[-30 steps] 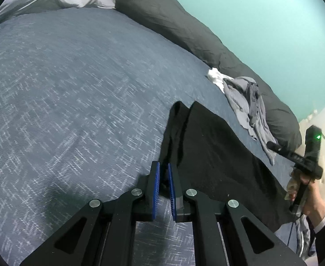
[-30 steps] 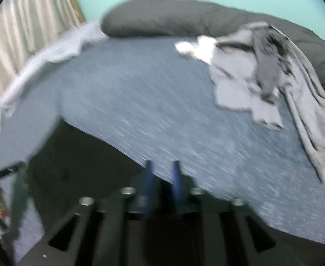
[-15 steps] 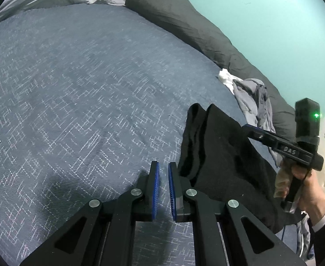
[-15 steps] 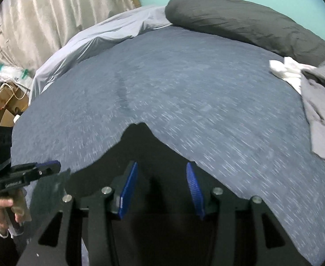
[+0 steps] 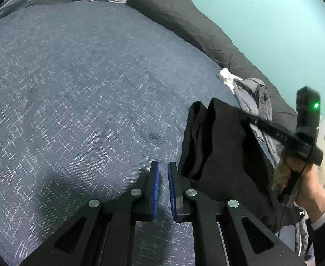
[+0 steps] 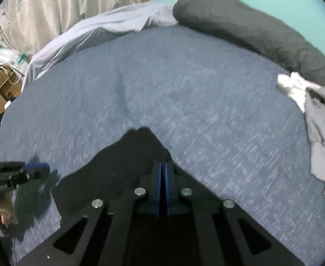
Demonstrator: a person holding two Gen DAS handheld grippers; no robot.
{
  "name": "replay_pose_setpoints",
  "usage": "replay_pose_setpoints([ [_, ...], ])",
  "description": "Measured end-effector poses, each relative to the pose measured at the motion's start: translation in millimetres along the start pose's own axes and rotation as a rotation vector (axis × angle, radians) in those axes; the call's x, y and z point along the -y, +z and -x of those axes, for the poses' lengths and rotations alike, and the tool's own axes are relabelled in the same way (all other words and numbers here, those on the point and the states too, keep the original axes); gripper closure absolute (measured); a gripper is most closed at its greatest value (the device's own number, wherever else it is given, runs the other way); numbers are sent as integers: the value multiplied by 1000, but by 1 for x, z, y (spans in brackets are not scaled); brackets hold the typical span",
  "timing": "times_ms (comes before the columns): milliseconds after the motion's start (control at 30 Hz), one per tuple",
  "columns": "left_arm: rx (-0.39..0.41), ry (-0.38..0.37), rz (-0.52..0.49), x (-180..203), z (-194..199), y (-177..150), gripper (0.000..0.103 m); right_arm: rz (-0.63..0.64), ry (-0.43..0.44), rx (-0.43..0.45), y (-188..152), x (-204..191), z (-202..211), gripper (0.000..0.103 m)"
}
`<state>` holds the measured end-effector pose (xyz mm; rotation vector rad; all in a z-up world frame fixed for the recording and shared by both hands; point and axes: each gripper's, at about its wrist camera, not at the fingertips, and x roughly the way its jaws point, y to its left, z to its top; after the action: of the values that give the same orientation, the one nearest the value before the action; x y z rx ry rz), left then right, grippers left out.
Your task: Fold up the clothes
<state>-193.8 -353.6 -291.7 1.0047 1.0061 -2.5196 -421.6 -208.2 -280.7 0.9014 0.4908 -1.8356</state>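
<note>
A black garment (image 5: 220, 148) lies bunched on the blue-grey bedspread (image 5: 84, 88), to the right of my left gripper (image 5: 163, 168). My left gripper has its blue pads nearly together with a narrow gap and nothing between them. It hovers over bare bedspread just left of the garment's edge. My right gripper (image 6: 162, 168) is shut on the black garment (image 6: 127, 155), whose fabric spreads under and ahead of its fingers. In the left wrist view the right gripper (image 5: 249, 119) reaches into the garment's right side. The left gripper shows at the left edge of the right wrist view (image 6: 36, 168).
A pile of grey and white clothes (image 5: 249, 93) lies at the bed's right side (image 6: 318, 119). A long dark grey pillow (image 5: 195, 28) runs along the teal wall. A light grey sheet (image 6: 100, 31) covers the far corner. Bags and boxes (image 6: 0, 79) stand beside the bed.
My right gripper opened and then shut on the black garment. The garment has bunched up toward the right. My left gripper let go of it and now stands empty beside it.
</note>
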Motion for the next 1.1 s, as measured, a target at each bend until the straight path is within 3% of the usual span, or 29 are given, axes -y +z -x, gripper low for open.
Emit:
replay_pose_setpoints([
  [100, -1, -1, 0, 0, 0, 0, 94, 10, -5, 13, 10, -5, 0, 100],
  [200, -1, -2, 1, 1, 0, 1, 94, 32, -7, -38, 9, -11, -13, 100],
  [467, -1, -5, 6, 2, -1, 2, 94, -90, -54, -134, -7, 10, -35, 99],
  [633, -2, -7, -4, 6, 0, 2, 94, -175, -112, -49, -4, 21, -8, 87],
  [833, -15, -3, -29, 15, -3, -2, 93, -260, -145, 36, -16, 42, 39, 86],
  [933, -24, -8, -39, 21, -5, -5, 92, -295, -153, 50, -35, 48, 62, 86],
  [1100, -39, -24, -54, 32, -9, -12, 79, -408, -161, 63, -87, 64, 100, 75],
])
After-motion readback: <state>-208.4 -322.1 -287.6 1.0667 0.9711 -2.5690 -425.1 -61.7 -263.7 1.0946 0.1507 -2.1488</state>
